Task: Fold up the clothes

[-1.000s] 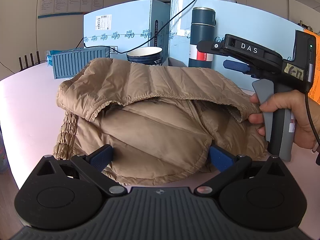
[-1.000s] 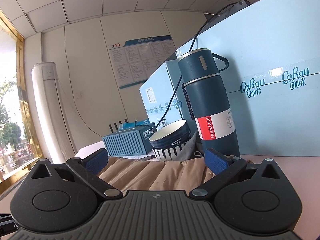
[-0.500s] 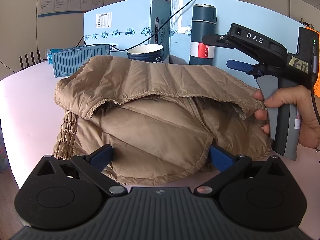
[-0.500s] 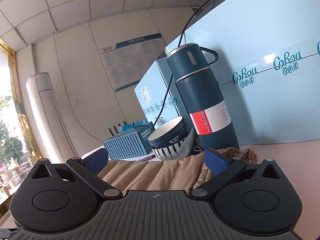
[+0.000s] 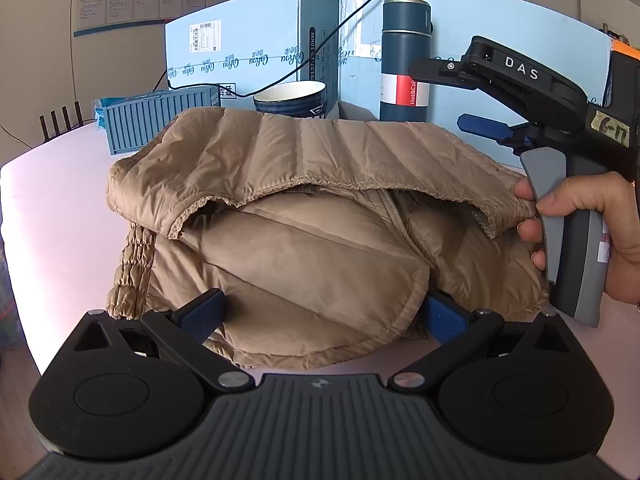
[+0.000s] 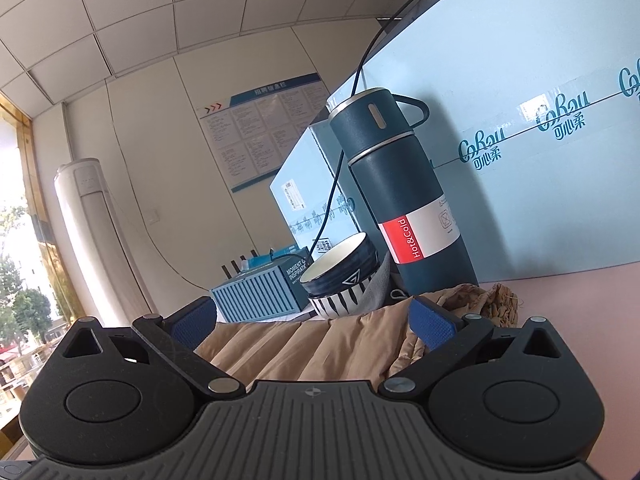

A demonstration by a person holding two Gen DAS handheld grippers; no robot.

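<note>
A tan quilted puffer jacket [image 5: 320, 208] lies on the pale pink table [image 5: 52, 208], its top layer folded over toward me. My left gripper [image 5: 322, 314] is open, its blue pads on either side of the jacket's near hem. My right gripper [image 6: 312, 320] is open above the jacket's far right part [image 6: 304, 344], tilted upward. It also shows in the left wrist view [image 5: 496, 120], held in a hand to the right of the jacket, whose fingers touch the jacket's right edge.
Behind the jacket stand a dark blue thermos [image 5: 406, 60], stacked bowls [image 5: 292, 98], a blue container-shaped box [image 5: 160, 118] and light blue cartons [image 5: 240, 48] with a black cable. The thermos [image 6: 400, 200] and bowls [image 6: 344, 276] are close ahead of my right gripper.
My right gripper has risen and tilted upward and to the right, away from the jacket. The left gripper and the jacket have hardly moved.
</note>
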